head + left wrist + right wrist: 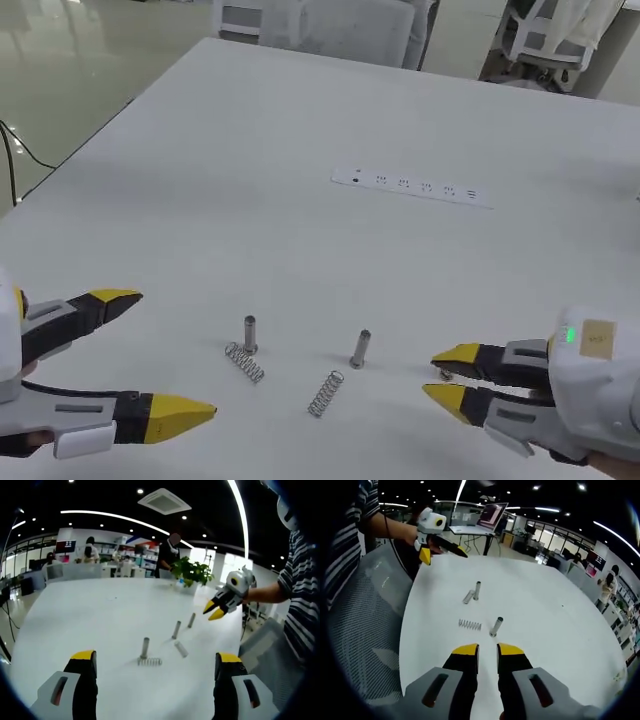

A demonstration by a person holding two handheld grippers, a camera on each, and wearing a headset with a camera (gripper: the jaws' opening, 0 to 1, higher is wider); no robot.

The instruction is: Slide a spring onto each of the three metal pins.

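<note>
At the table (300, 130) edge, left tongs (177, 353) spread wide, right tongs (430, 375) slightly parted, pins (250, 333) between them.

The white table (300, 150) lay bare from the power strip (411, 187) down to the parts, so there was wide room to pass. The left pin (250, 334) and the right pin (360, 348) stood upright and well apart, with a free gap between them. One spring (244, 361) lay just beside the left pin. Another spring (325, 393) lay before the gap. The left gripper (178, 352), with jaws wide apart, and the right gripper (428, 374) flanked them.
</note>
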